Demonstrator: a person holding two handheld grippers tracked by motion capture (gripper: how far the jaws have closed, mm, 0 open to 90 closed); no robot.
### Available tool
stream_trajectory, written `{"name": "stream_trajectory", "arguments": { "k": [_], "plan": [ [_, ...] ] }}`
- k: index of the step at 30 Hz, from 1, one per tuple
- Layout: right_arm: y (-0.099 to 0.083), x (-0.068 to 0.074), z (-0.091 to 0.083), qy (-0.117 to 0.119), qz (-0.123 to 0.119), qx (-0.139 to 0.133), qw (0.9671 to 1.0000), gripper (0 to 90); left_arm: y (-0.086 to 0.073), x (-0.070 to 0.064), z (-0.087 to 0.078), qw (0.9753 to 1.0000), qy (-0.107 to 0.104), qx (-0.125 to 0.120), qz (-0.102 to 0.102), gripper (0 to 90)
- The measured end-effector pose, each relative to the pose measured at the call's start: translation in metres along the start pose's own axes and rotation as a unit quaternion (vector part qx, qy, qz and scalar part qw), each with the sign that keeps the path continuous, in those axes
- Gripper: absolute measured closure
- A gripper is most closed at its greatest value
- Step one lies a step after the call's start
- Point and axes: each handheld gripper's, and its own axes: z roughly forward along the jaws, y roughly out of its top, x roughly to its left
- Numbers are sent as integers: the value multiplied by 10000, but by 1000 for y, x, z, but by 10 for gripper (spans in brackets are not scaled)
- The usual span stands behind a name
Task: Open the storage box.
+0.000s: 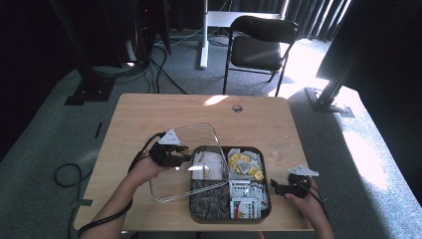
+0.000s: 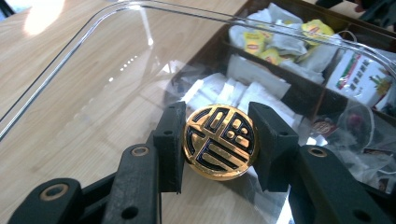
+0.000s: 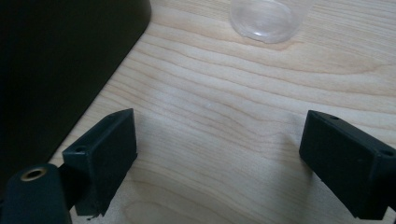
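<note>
A clear lid [image 1: 199,126] lies tilted over the left half of a dark compartment box [image 1: 267,172]. In the left gripper view, my left gripper [image 2: 218,119] is shut on the lid's round gold and black knob [image 2: 219,142], with the clear lid [image 2: 107,74] spreading out beyond it. From the high view, the left gripper [image 1: 184,157] sits at the box's left edge. Right of the box, my right gripper [image 1: 274,187] hovers low over the table. Its jaws [image 3: 219,140] stand wide open with bare wood between them.
The box holds yellow tea bags [image 1: 245,164], white sachets [image 2: 224,91] and printed packets [image 1: 245,201]. A small clear round cup [image 3: 266,18] stands on the wood ahead of the right gripper. The box's dark wall [image 3: 56,60] is close at its left. A chair [image 1: 259,47] stands beyond the table.
</note>
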Motion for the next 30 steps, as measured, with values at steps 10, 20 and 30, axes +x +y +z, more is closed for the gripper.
{"name": "stream_trajectory", "arguments": {
  "k": [10,20,30],
  "plan": [
    [0,0,0,0,-4,0,10000,104,-15,18,-19,9995,228,18,-197,593],
    [0,0,0,1,-4,1,10000,104,-31,35,-38,9979,474,-33,-429,593],
    [0,0,0,0,-2,3,10000,104,-55,53,-59,9940,824,-67,-720,593]
  ]
}}
